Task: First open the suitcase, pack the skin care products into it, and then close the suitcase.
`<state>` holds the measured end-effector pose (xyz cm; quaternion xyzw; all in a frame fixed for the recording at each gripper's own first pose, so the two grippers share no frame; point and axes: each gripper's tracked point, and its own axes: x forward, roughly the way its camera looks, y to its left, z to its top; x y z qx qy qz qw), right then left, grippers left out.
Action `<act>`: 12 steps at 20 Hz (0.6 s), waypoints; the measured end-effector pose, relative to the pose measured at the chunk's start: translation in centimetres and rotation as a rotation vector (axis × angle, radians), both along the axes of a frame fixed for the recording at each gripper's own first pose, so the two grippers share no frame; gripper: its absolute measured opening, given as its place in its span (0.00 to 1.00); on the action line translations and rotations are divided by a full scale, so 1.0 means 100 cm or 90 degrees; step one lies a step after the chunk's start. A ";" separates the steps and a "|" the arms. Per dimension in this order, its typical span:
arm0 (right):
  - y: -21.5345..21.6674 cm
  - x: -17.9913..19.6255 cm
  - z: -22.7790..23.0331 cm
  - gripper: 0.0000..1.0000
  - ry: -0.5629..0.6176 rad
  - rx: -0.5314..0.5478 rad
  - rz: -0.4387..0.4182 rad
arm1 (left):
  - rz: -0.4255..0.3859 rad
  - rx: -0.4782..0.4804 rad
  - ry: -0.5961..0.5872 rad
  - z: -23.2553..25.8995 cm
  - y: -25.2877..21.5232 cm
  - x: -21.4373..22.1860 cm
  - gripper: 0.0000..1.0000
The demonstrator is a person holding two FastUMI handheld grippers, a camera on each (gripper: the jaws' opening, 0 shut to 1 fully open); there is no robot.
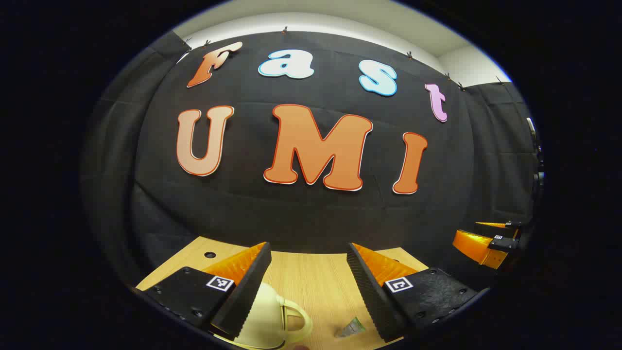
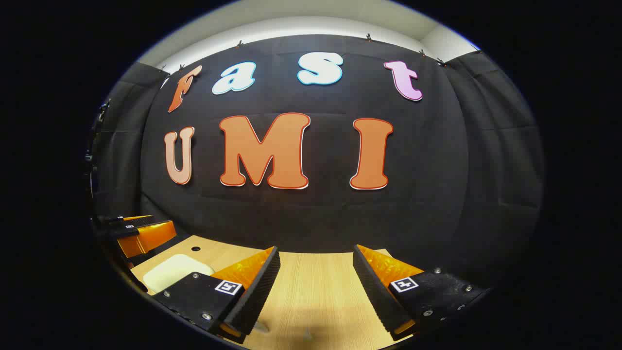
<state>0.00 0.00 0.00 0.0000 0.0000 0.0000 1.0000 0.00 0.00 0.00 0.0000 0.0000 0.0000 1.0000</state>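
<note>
Both our grippers, left gripper (image 1: pixel 309 272) and right gripper (image 2: pixel 316 274), are hovering wide open, gripping nothing, above the wooden table (image 1: pixel 311 287). We are risking clipping the cream suitcase (image 1: pixel 265 318) while descending blind.

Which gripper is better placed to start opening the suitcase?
Left. The left gripper is open and sits just above the cream suitcase, by its handle. The right gripper, also open, faces the wooden table, with the suitcase off to its left.

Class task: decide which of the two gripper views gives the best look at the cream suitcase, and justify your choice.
The left gripper view: the cream suitcase lies below the left gripper, its rounded end and handle plain. The right gripper view shows just a pale flat patch of it at lower left, partly behind a finger.
</note>
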 end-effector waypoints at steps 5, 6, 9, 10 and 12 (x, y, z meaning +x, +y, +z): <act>-0.002 0.004 -0.007 0.95 0.012 0.003 -0.007 | -0.004 -0.010 0.023 -0.009 0.000 0.004 0.97; -0.002 0.005 -0.008 0.95 0.014 0.006 -0.007 | -0.001 -0.010 0.026 -0.012 0.000 0.005 0.97; -0.001 0.006 -0.007 0.95 0.016 0.011 -0.006 | 0.000 -0.007 0.027 -0.011 0.001 0.006 0.97; -0.002 0.007 -0.006 0.95 0.014 0.009 -0.009 | 0.001 -0.005 0.027 -0.012 0.002 0.006 0.97; -0.004 0.008 -0.008 0.95 0.016 0.005 -0.017 | 0.001 -0.005 0.032 -0.014 0.003 0.005 0.97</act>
